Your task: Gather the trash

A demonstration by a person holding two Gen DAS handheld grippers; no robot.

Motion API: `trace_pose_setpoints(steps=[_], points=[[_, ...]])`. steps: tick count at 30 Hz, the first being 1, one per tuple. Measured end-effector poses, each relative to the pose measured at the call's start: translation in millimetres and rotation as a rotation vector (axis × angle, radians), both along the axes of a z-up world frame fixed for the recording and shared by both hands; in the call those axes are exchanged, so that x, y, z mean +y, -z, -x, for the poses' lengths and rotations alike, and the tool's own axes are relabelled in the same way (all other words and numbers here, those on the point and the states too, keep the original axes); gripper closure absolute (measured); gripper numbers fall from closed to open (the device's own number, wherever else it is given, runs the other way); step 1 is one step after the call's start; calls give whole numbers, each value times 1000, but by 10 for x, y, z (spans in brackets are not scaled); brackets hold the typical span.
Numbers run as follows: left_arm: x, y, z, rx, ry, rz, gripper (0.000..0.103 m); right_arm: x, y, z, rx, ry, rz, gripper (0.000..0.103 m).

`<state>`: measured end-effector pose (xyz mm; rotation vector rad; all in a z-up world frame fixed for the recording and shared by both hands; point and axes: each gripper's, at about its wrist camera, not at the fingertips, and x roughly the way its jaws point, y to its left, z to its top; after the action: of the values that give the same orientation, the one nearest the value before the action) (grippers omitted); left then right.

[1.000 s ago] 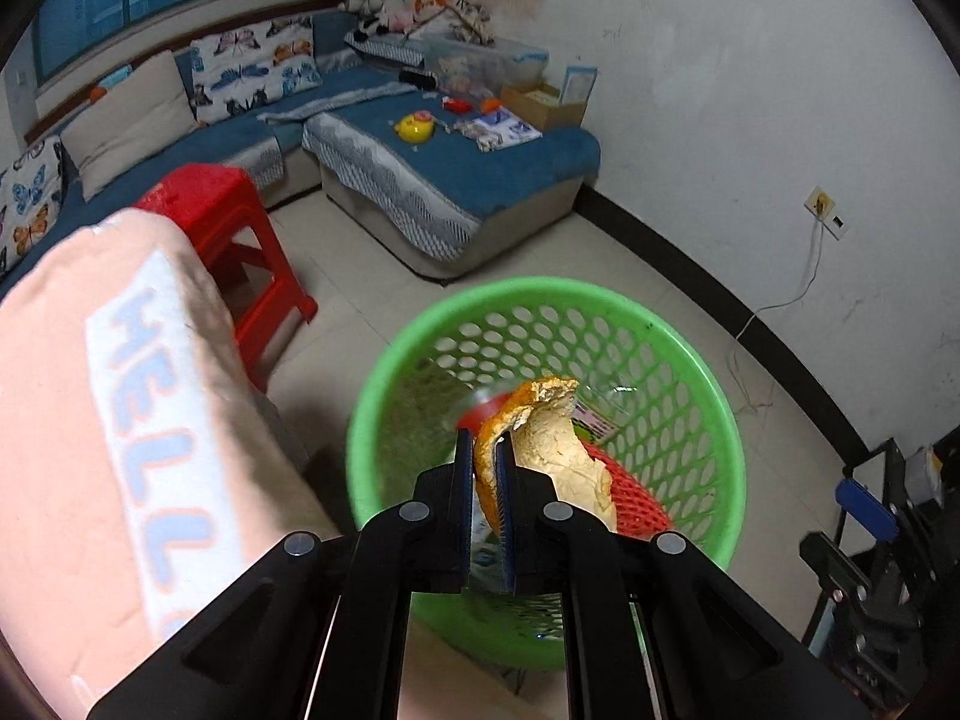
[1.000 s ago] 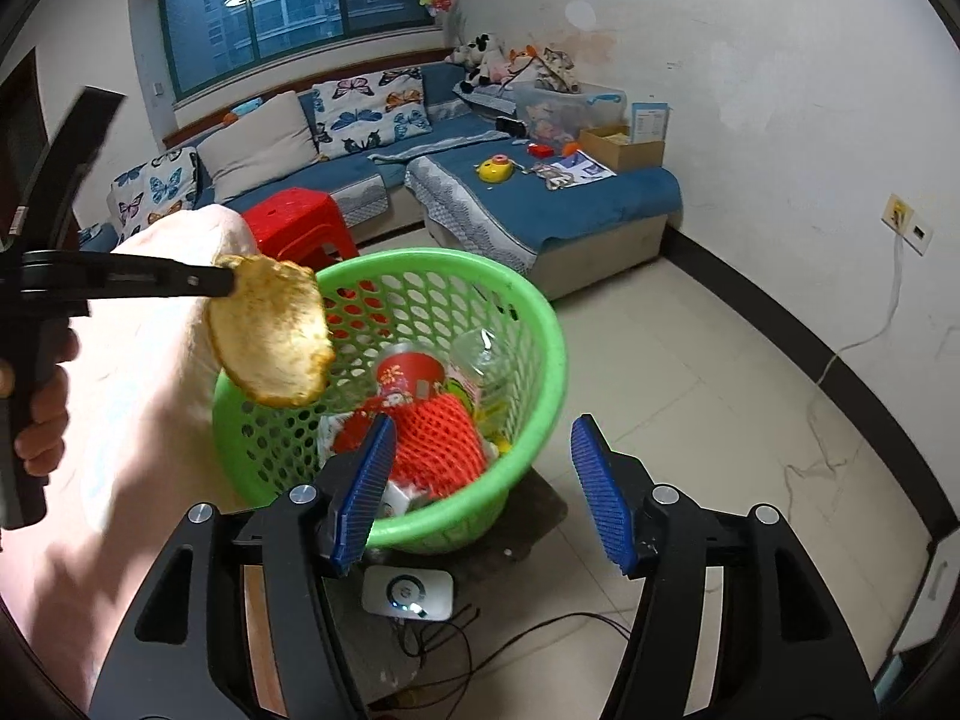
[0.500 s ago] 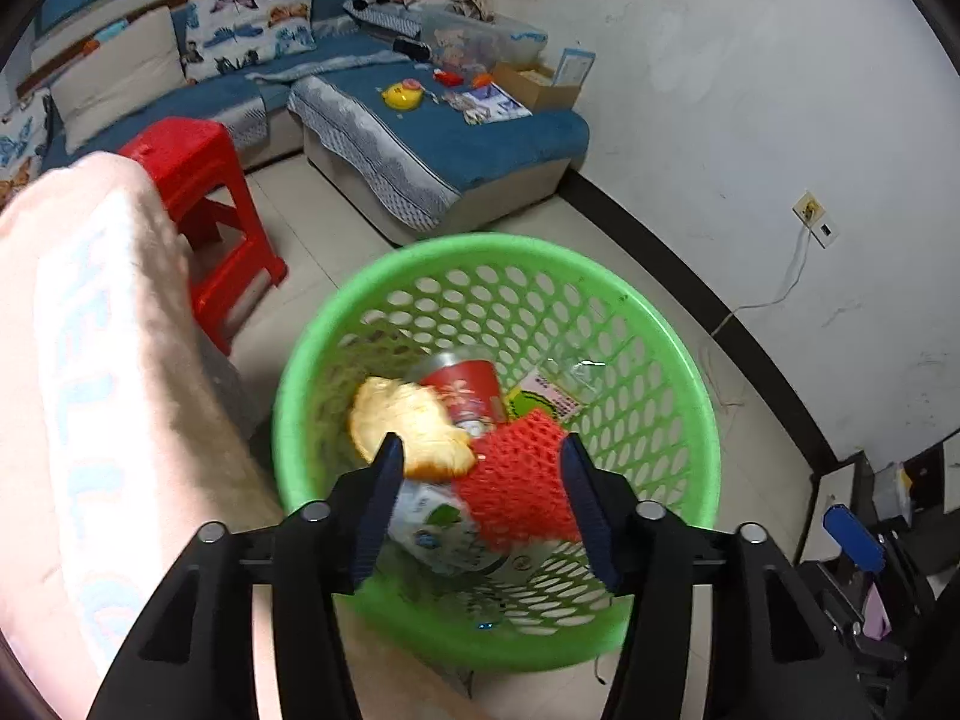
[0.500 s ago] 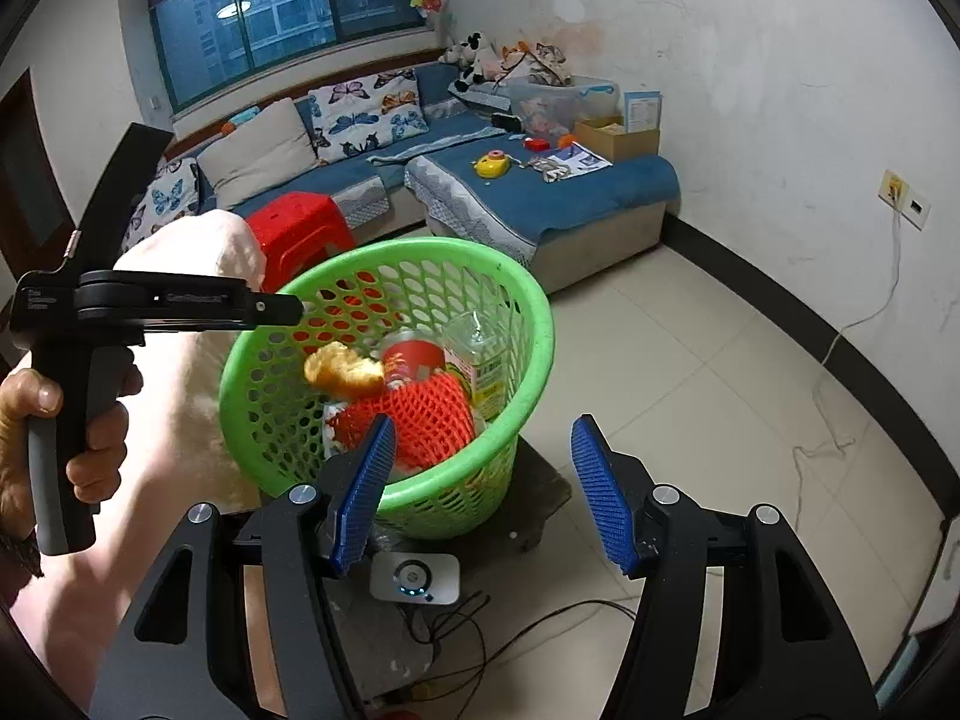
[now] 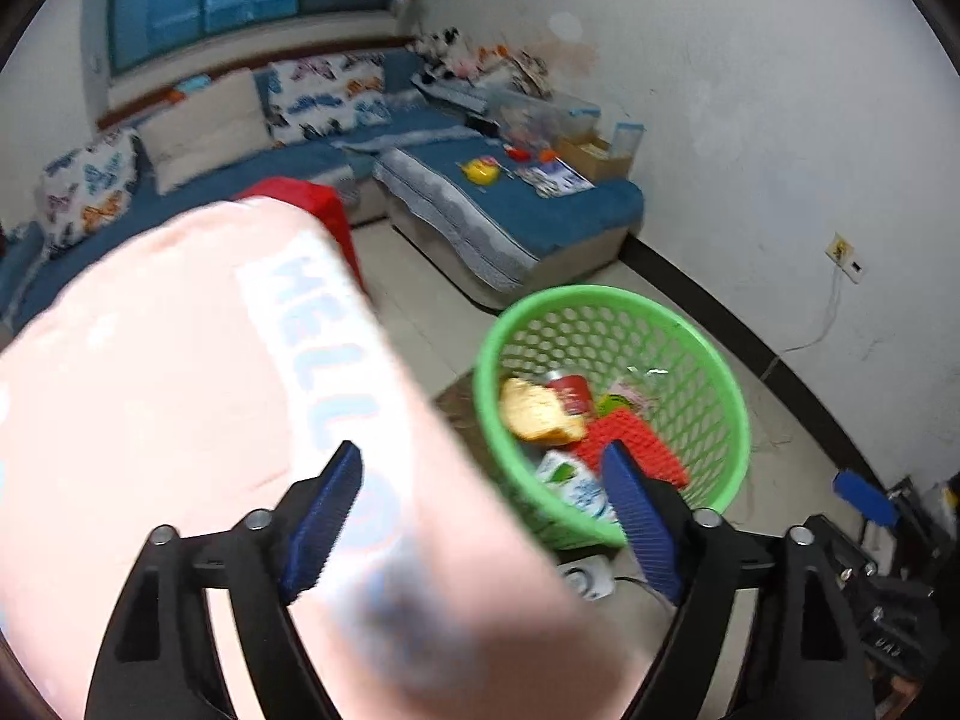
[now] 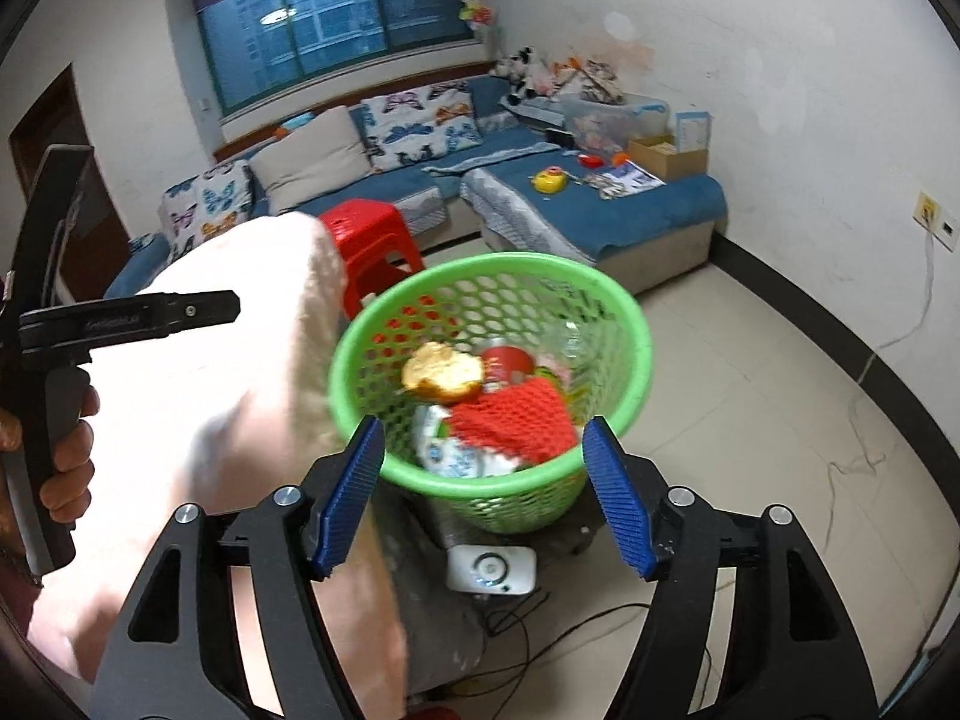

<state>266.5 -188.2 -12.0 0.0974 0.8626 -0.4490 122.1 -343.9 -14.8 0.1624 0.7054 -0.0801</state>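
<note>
Round green perforated plastic basket [image 6: 624, 324] on the floor, mid-room, near the red plastic stool [image 6: 366, 228]. Contents: torn yellow-brown bread piece [image 6: 443, 373] lying on top toward the left; red foam fruit net [image 6: 516, 420] just right of it; red-labelled can [image 6: 507, 360] behind; printed white wrapper [image 6: 456, 456] at the near side.

Left gripper [image 5: 480, 516]: blue pads spread wide, having just been opening, nothing between them; pink "HELLO" cloth [image 5: 180, 390] below.

Right gripper [image 6: 483, 489]: pads spread, also just widened, empty, hanging before the basket.
</note>
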Motion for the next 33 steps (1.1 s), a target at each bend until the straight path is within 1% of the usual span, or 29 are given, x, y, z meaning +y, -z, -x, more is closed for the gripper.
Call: trace_pose_setpoints(steps=[2,4,8,11,14,19,23,27,29,33], points=[[218,-81,167,-50,-42,-23,14,143,-44,39,-5,-21,20,28],[416,-137,287,-66,-71,-26,14,262,-70,74,-8,-37,29,26],[842,-255,565,-122,-137,-34,9,519,-136,152,-12,-79,18,23],[1107,-291,753,-124,-162,-34,8,678,-190,212,-22,-95,11,20],[1296,-297,949,-157,-201,-67,8,831,-257,305,-40,-105,3,16],[1591,-307,1190,-163,-237,-60,8,1025,-311,400,-50,-120,-22,13],[1753,-312,1370,-194,-286,-71,7,1155,-349,468,-64,-132,-42,11],[1915,-312,1521,-200,-314,-56,7,1293,-375,541,-80,-143,-14,9],[1948,-322,1566,-205,-322,-55,7,1349,-389,567,-83,-155,-15,9],[2037,-329,1637,-209,-341,-40,7,1455,-419,626,-95,-153,21,9]])
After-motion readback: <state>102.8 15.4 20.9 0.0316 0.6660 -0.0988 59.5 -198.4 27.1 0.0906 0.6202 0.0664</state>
